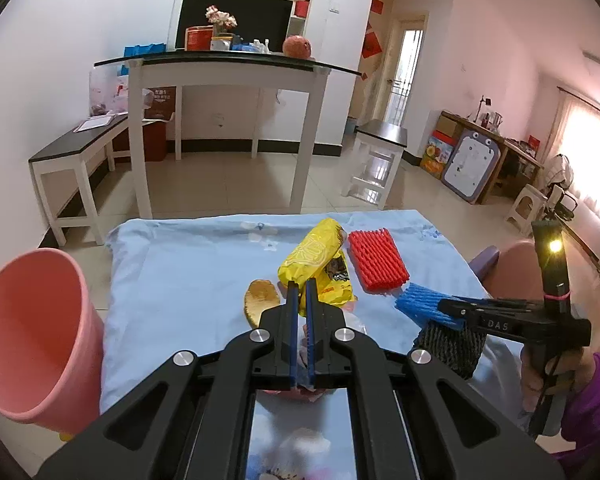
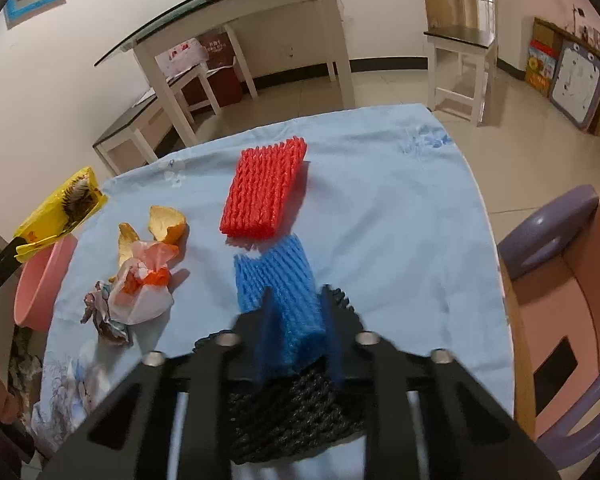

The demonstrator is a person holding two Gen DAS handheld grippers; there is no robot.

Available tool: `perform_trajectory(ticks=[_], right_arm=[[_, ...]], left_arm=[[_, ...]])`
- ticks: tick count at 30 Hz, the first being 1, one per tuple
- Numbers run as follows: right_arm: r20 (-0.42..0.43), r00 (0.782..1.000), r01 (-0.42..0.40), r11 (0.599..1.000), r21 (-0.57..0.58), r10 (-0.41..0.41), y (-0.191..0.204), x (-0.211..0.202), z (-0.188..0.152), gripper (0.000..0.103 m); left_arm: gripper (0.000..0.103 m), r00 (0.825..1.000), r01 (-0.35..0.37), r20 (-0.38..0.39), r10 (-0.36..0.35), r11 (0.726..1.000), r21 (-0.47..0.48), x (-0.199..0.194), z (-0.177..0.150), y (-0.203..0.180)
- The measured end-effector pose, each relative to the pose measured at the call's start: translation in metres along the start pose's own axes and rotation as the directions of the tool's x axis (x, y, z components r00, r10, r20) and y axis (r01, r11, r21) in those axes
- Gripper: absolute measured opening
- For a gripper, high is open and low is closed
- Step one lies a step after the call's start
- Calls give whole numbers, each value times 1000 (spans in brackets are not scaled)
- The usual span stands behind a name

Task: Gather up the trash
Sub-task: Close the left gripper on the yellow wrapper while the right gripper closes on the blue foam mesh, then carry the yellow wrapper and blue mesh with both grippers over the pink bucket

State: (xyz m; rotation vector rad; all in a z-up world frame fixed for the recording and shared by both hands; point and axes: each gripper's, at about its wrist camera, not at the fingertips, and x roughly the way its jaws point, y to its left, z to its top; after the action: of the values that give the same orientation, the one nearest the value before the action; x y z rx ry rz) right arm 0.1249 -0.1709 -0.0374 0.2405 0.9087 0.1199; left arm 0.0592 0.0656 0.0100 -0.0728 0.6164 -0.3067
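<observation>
My left gripper (image 1: 302, 285) is shut on a yellow snack wrapper (image 1: 316, 264) and holds it above the blue tablecloth (image 1: 188, 276); the wrapper also shows in the right wrist view (image 2: 60, 212). My right gripper (image 2: 298, 302) is shut on a blue foam net (image 2: 280, 280) stacked on a black foam net (image 2: 292, 412); both show in the left wrist view, the blue net (image 1: 424, 304) and the black net (image 1: 452, 346). A red foam net (image 2: 264, 192) lies on the cloth. Orange peel (image 2: 166, 224), a white plastic bag (image 2: 144, 284) and crumpled paper (image 2: 104, 316) lie left.
A pink bucket (image 1: 28, 332) stands off the table's left edge, also in the right wrist view (image 2: 40, 284). A pink and purple chair (image 2: 568, 280) is at the right. A glass-topped white table (image 1: 228, 64), a bench (image 1: 76, 148) and a stool (image 1: 380, 148) stand beyond.
</observation>
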Motion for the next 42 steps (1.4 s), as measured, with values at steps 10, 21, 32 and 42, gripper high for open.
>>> perform_trajectory(ticks=[10, 21, 32, 42], right_arm=[[150, 988, -41, 999, -14, 43, 18, -50, 5, 7], [185, 962, -178, 975, -129, 200, 95, -67, 28, 7], [59, 917, -365, 889, -278, 395, 223, -35, 37, 8], [-72, 890, -445, 823, -353, 450, 321, 14, 30, 8]], left_arm=[[3, 998, -13, 63, 14, 1000, -19, -32, -2, 9], [3, 986, -101, 117, 115, 987, -125, -68, -7, 55], [3, 938, -282, 135, 318, 930, -234, -106, -19, 114], [3, 889, -419, 56, 454, 857, -302, -115, -40, 160]])
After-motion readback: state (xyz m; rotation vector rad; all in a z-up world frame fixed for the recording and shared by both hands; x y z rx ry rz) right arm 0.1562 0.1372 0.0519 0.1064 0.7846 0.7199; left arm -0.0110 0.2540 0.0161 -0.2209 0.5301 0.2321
